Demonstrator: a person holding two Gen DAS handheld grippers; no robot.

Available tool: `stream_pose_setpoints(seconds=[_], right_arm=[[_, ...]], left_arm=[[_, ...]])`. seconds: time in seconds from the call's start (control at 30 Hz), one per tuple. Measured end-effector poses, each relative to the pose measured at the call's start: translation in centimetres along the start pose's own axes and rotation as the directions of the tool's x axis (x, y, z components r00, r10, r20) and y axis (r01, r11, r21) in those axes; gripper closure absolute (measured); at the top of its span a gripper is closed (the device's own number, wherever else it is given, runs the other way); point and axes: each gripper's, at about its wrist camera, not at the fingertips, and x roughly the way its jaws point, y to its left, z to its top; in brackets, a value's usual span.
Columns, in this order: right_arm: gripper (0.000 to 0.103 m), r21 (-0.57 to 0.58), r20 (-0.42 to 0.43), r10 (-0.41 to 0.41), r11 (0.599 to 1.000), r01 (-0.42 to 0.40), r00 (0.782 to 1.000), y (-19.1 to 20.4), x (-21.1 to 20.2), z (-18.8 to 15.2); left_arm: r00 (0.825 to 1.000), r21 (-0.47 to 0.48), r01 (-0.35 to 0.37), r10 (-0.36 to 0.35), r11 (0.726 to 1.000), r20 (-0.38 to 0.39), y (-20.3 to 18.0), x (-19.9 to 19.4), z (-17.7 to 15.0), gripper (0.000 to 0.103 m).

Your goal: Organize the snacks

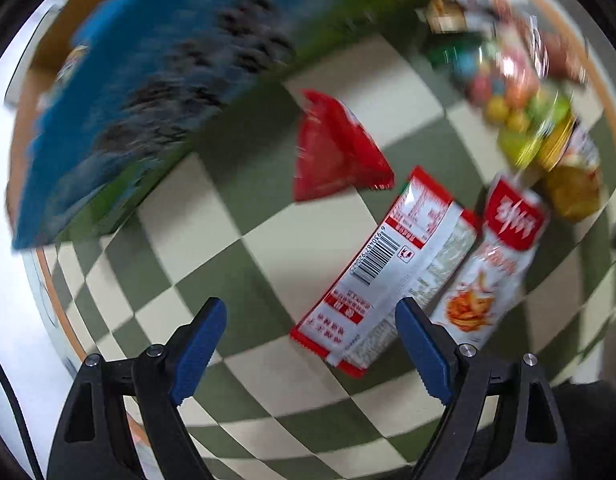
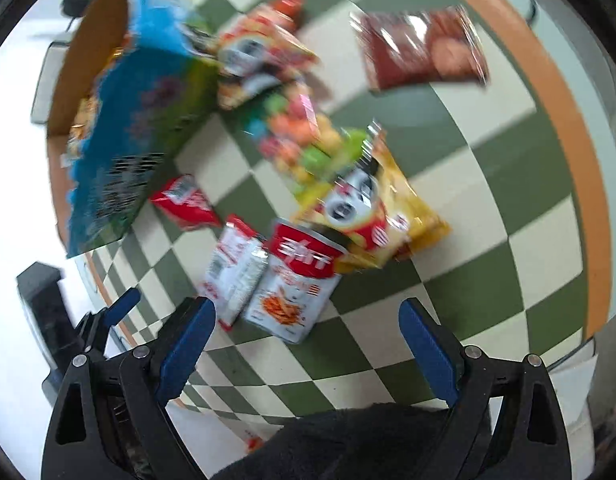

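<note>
Snack packets lie on a green-and-cream checkered cloth (image 1: 267, 264). A red-and-white packet, barcode side up (image 1: 392, 264), lies just ahead of my open, empty left gripper (image 1: 310, 354), beside a white packet with a red top (image 1: 496, 264) and a small red packet (image 1: 336, 148). A large blue-and-green bag (image 1: 147, 92) leans at the left. My right gripper (image 2: 308, 352) is open and empty above the same two white packets (image 2: 235, 276) (image 2: 295, 288). A yellow bag (image 2: 372, 208), a colourful candy bag (image 2: 299, 140) and a dark red bag (image 2: 420, 48) lie beyond.
A cardboard box (image 2: 91, 60) stands at the far left behind the blue bag (image 2: 135, 132). The table has an orange rim (image 2: 568, 128). My left gripper's fingers (image 2: 119, 308) show at the left of the right wrist view. Both views are motion-blurred.
</note>
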Motion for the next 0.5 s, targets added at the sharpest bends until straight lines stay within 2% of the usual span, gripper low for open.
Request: stream_pose_setpoints(seconds=[0.07, 0.13, 0.37, 0.47, 0.5], right_arm=[[0.008, 0.018, -0.002, -0.020, 1.000, 0.020, 1.000, -0.8, 0.9, -0.4], [0.008, 0.030, -0.004, -0.031, 0.999, 0.031, 1.000, -1.3, 1.6, -0.8], [0.008, 0.040, -0.009, -0.025, 0.999, 0.025, 1.000, -1.5, 2.5, -2.3], [0.008, 0.036, -0.018, -0.021, 0.999, 0.021, 1.000, -1.5, 2.8, -2.9], [0.008, 0.033, -0.021, -0.021, 0.999, 0.022, 1.000, -1.5, 2.9, -3.0]], left_arm=[[1.000, 0.061, -0.024, 0.025, 0.998, -0.017, -1.3, 1.1, 0.4, 0.016], [0.999, 0.121, -0.050, 0.050, 0.991, 0.007, -2.4, 0.9, 0.7, 0.014], [1.000, 0.167, -0.030, 0.029, 0.985, 0.006, -4.0, 0.3, 2.1, 0.016], [0.997, 0.181, 0.071, -0.063, 0.981, -0.049, -5.1, 0.8, 2.0, 0.017], [0.996, 0.184, 0.071, -0.061, 0.980, -0.057, -5.3, 1.2, 1.8, 0.017]])
